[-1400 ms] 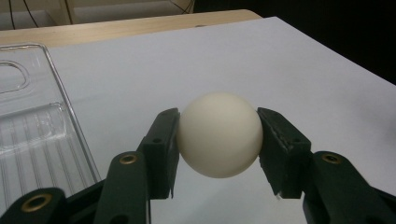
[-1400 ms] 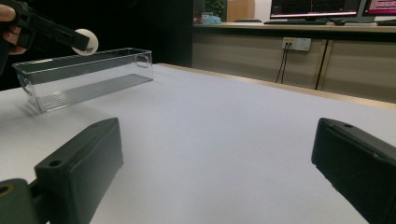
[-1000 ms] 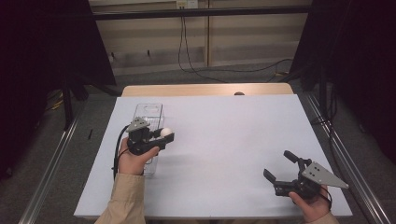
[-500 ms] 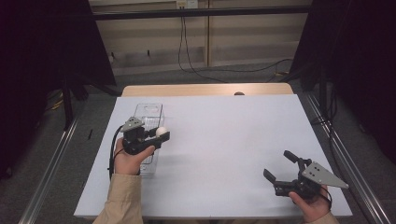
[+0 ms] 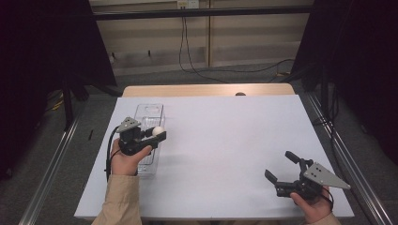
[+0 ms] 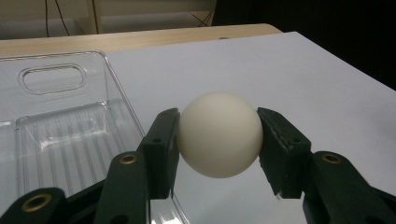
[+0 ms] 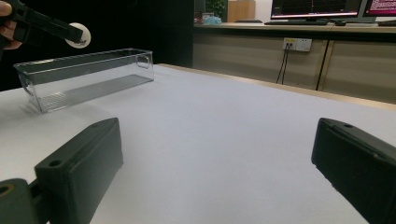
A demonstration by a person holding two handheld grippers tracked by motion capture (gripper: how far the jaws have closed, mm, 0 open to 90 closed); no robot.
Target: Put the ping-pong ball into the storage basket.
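- The small, smooth, cream-white ball is sitting between the pads of the left gripper, which is clamping it at its widest girth.
- It is looking light, hard and slippery, so a centred hold across the middle is probably serving best; off-centre, it may squirt out.
- The clear plastic rectangular bin is lying just beside and below that gripper.
- The right gripper is resting well apart, jaws spread wide with nothing between them.

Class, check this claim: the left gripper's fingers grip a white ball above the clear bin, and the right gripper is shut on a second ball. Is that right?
Not quite. The right gripper holds nothing: its fingers stand wide apart over the bare white table, as the right gripper view shows. The left gripper does grip the white ball above the clear bin.
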